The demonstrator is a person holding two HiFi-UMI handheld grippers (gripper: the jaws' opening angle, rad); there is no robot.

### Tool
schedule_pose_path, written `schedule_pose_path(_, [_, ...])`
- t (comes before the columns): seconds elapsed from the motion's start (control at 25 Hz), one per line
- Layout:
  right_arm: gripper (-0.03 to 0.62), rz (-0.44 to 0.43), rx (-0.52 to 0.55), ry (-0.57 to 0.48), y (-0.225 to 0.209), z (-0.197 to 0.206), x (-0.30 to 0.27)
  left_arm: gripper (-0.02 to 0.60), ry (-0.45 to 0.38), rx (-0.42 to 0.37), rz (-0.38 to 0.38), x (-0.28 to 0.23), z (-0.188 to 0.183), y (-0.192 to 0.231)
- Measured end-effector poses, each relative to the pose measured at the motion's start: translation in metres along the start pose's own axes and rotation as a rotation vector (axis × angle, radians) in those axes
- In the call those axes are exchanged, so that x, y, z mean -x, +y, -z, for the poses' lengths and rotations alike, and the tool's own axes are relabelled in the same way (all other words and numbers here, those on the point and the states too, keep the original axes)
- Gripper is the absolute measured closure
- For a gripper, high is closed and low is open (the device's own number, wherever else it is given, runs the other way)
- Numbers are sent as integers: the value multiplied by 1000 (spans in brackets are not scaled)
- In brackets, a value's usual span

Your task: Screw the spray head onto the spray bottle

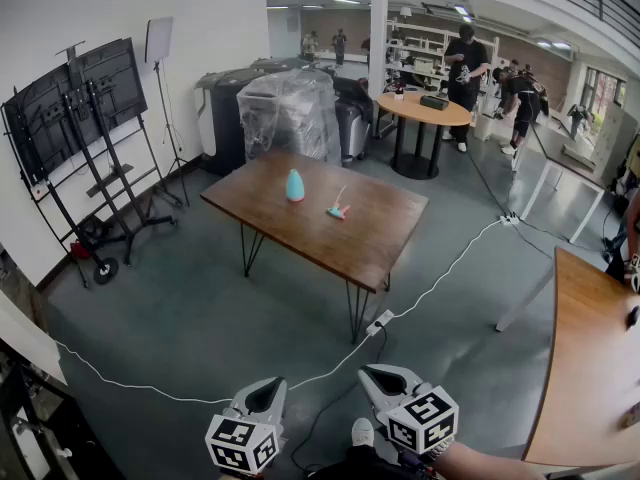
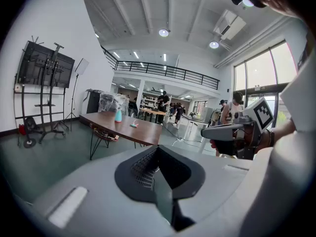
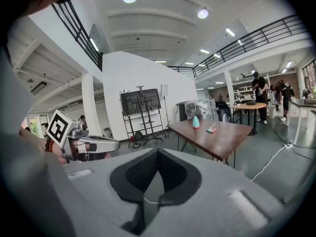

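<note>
At twelve o'clock on the brown wooden table [image 1: 375, 238] stands the teal teardrop plastic spray bottle [image 1: 295, 185], pink-teal spray head [image 1: 338, 209] lying near at its four o'clock; left gripper [image 1: 268, 388] and right gripper [image 1: 378, 378], both clenched empty, should approach before opening.

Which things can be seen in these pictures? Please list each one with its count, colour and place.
wooden table: one, brown, black legs, middle of the room
spray bottle: one, teal, upright on the wooden table
spray head: one, teal and pink, lying right of the spray bottle, apart from it
round table: one, light brown, behind
side table: one, brown, right edge
screen stand: one, black, left wall
wrapped machine: one, clear plastic, behind
cable: one, white, floor
people: several, background
left gripper: one, grey, shut, empty
right gripper: one, grey, shut, empty
</note>
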State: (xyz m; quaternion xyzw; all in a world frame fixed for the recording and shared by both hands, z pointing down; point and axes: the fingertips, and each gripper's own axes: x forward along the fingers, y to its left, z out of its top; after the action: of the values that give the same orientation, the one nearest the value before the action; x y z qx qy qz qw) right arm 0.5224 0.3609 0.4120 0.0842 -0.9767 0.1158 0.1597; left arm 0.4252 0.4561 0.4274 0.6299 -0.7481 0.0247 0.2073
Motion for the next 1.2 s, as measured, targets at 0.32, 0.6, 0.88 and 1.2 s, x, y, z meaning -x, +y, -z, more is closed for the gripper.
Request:
schedule_pose_path(0.32, [605, -32, -16, 13, -89, -31, -34, 565, 3, -14, -44, -87, -42, 4])
schedule_pose_path(0.6, [605, -58, -39, 43, -136, -36, -53, 565, 28, -11, -57, -137, -57, 0])
schedule_pose_path(0.88, [605, -49, -59, 42, -160, -48, -81, 565, 44, -25, -39, -174, -75, 16])
schedule_pose_path(1.2, [605, 41, -64, 38, -188, -72, -148, 565, 31, -40, 44, -224, -101, 73])
